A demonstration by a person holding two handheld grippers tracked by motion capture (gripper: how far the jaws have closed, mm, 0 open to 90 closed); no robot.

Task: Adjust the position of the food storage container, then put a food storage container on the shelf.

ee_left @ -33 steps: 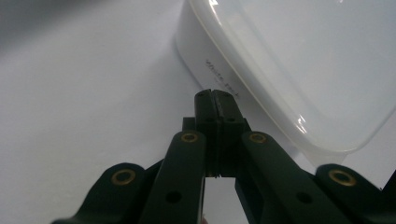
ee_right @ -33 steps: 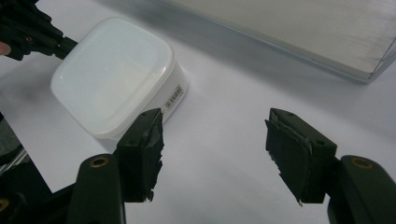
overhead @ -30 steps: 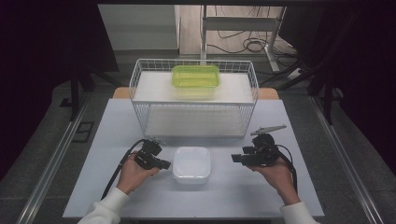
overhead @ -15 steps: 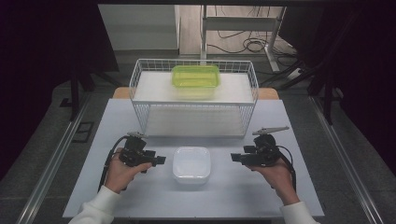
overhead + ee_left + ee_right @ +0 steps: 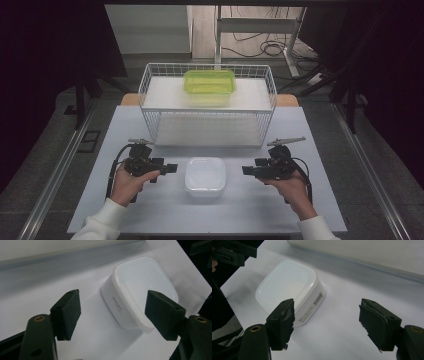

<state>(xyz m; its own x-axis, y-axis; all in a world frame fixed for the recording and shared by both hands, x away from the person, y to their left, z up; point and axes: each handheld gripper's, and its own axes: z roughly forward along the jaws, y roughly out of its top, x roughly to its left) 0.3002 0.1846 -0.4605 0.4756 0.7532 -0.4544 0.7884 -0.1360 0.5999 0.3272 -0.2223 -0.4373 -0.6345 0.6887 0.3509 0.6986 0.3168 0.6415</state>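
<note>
- Your left gripper [image 5: 172, 168] sits just off the left side of the white lidded container [image 5: 205, 176], its jaws spread and nothing between them. They have just been opening, and the pads are clear of the container wall.
- In the left gripper view the container [image 5: 140, 290] lies ahead of the pads and apart from them, with its labelled side wall facing the camera. My guess is that you let go to reset for a better hold.
- Your right gripper [image 5: 246, 170] hovers off the container's right side, jaws spread wide and gripping nothing. They too have just been opening.
- In the right gripper view the container [image 5: 289, 287] lies ahead and to the left of the pads, barcode label toward you, lid seated flat.
- The container rests on the white table [image 5: 300, 130], near the front edge, between your two grippers. That suits a two-sided approach: one gripper steadies the base while the other works the lid.
- Behind it stands the white wire basket [image 5: 150, 80] with a green lidded container [image 5: 210, 82] on its top shelf, well apart from your hands.
</note>
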